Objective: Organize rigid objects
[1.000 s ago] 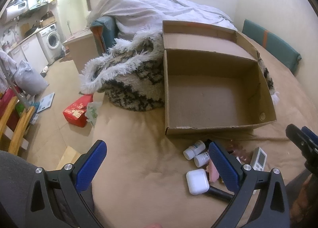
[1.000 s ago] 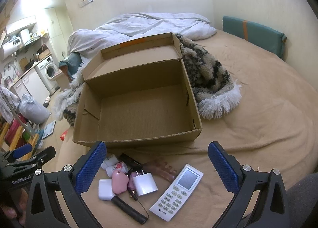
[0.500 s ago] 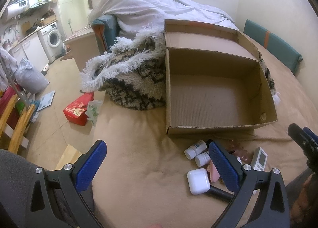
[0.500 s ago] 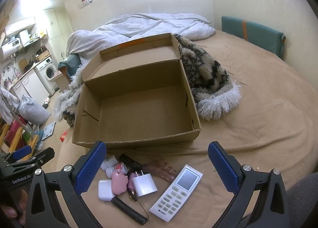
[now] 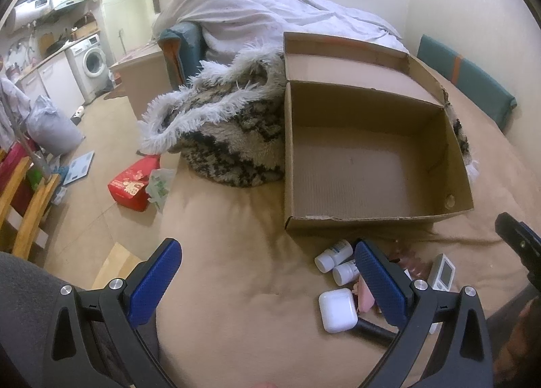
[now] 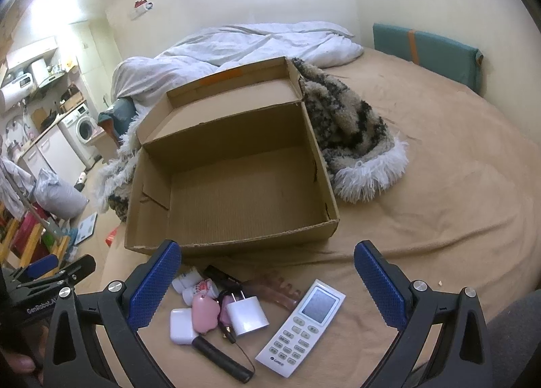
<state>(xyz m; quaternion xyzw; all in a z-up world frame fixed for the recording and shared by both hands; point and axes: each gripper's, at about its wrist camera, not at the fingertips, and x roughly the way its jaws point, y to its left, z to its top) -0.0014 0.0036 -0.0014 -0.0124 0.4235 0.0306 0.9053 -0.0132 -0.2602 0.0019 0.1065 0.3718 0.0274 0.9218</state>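
Small items (image 6: pixel 236 315) before empty box (image 6: pixel 233 182)

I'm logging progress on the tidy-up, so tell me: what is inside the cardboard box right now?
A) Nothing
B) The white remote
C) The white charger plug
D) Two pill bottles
A: the cardboard box shows only its bare floor, while the remote, charger plug and pill bottles all lie on the bed in front of it.

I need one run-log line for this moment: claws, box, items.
left claw: open, holds nothing | right claw: open, holds nothing | cardboard box: open, nothing inside | remote, charger, white case: on bed before box
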